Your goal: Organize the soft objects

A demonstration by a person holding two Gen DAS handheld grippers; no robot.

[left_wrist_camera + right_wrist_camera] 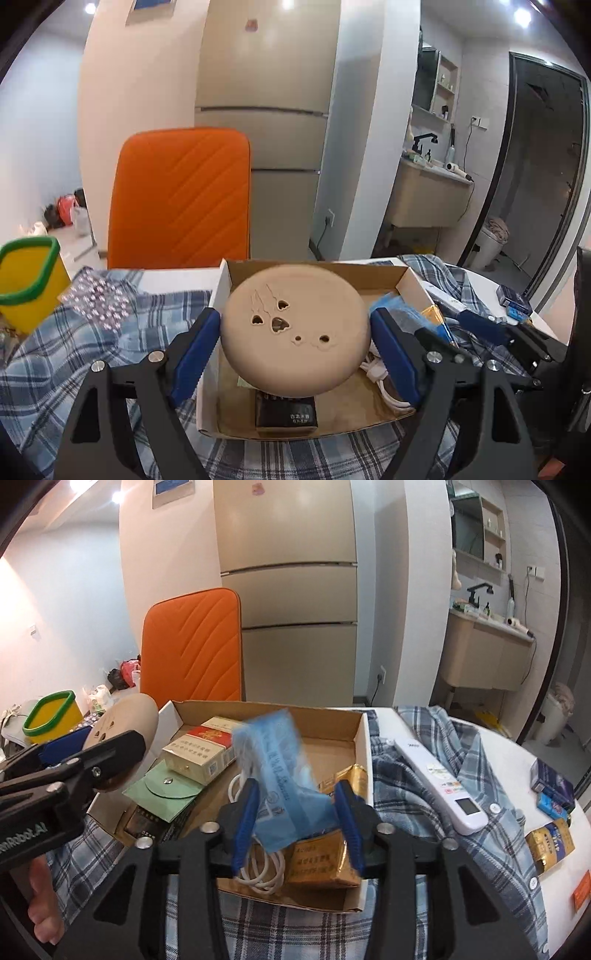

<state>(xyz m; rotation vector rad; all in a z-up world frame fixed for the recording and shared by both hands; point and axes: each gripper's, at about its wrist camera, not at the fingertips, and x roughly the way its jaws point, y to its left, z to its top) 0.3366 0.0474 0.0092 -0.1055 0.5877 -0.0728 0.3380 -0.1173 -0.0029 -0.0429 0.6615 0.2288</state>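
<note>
A: Well, checking the left tongs (295, 314). Gripping anything?

B: Bracketing the beige round cushion (295, 332), with blue pads (199, 350) lying right at both its edges. Pressing or merely touching, not telling from here. Sitting over the cardboard box (404, 282), just above a dark packet (286, 410).

A: And the right tongs (297, 786)?

B: Standing partly open, squeezing nothing. Framing a blurred blue tissue pack (273, 760), leaning up between the pads with a gap showing on its right side. Lying over the white cable (266, 871) and gold carton (317, 860) inside that same box, itself resting on a plaid shirt (406, 775) spread across the table (513, 751).
</note>
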